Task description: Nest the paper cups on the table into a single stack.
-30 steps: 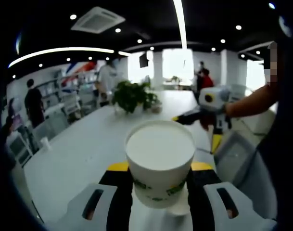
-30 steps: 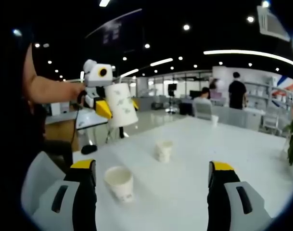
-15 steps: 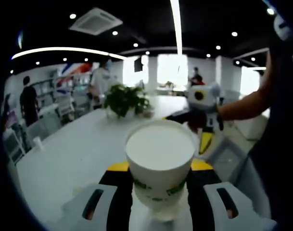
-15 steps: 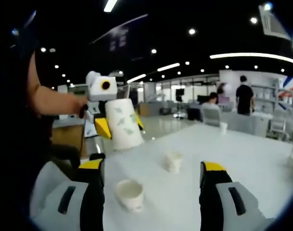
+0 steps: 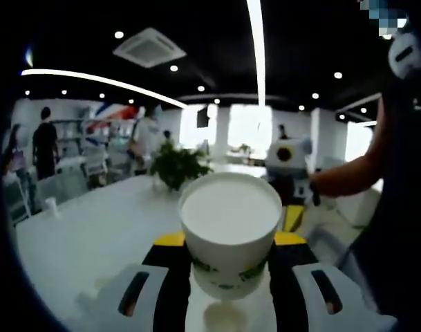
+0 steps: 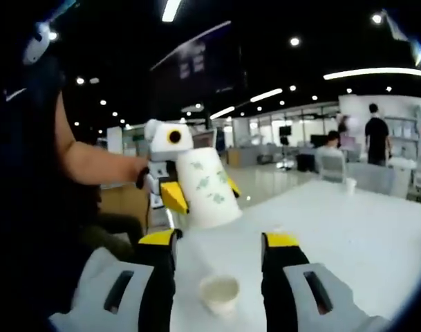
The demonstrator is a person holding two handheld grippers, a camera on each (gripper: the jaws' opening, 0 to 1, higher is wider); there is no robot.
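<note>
- Worktop (image 5: 79, 238), white and long, runs back toward a potted plant (image 5: 177, 166); a small cup (image 5: 51, 205) stands far off at its left edge, with chairs and people in the room behind.
- Left gripper (image 5: 224, 238) has its fingers (image 5: 170, 243) clamped on a white paper cup with green print (image 5: 229, 232), which blocks the middle of the left gripper view, open mouth facing the camera.
- Directly under that held cup, another open cup (image 5: 224, 319) stands on the worktop between the left fingers.
- At the right of the left gripper view the right gripper (image 5: 289, 169) shows, held by a person's forearm (image 5: 345, 176).
- In the right gripper view the left gripper (image 6: 189, 190) comes in from the left with the printed cup (image 6: 209, 185) tilted in its grip above the worktop (image 6: 376, 235).
- Right gripper (image 6: 217, 245) has its fingers (image 6: 283, 252) apart, closed on nothing; one open cup (image 6: 219, 294) stands on the worktop between them.
- Counted in the right gripper view: one held cup, one standing cup near, and one distant cup (image 6: 350, 185) far right by the chairs.
</note>
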